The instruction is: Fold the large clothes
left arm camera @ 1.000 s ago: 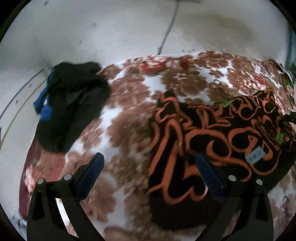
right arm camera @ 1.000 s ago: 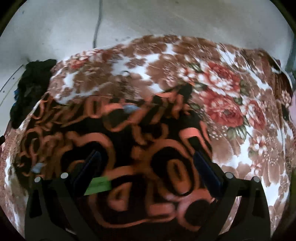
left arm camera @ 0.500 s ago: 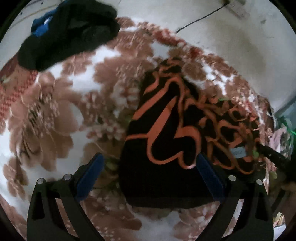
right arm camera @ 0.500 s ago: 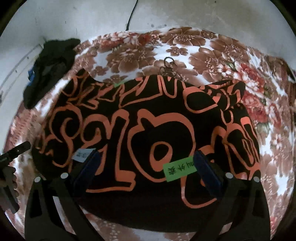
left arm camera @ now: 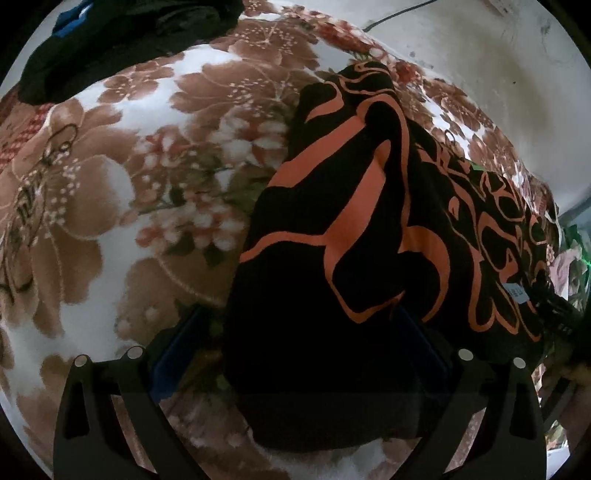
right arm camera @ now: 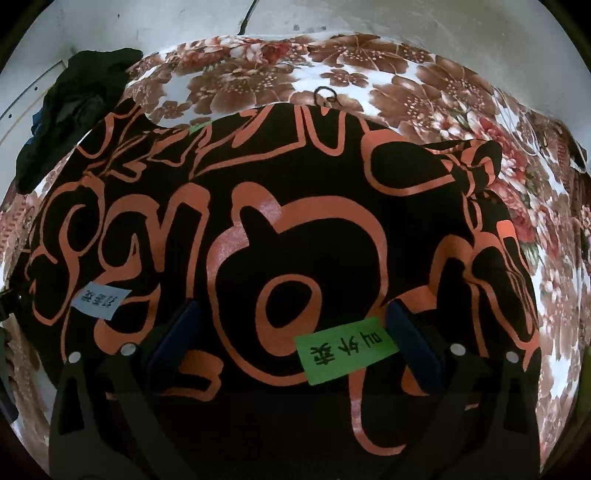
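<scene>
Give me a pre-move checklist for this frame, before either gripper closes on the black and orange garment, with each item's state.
1. Left gripper open, garment edge between its fingers: ok.
2. Right gripper open above the black and orange garment: ok.
3. Garment lying flat on the floral blanket: not ok, bunched at its right corner.
4. Green label and blue label kept out of the pinch: not ok for green, it lies against the right finger.
5. Dark clothes pile apart from the garment: ok.
6. Layers under the fingers: cannot tell.

Floral blanket [right arm camera: 424, 81] on bed, whitish wall [right arm camera: 369, 18] w/ cable [right arm camera: 247, 18] behind
</scene>
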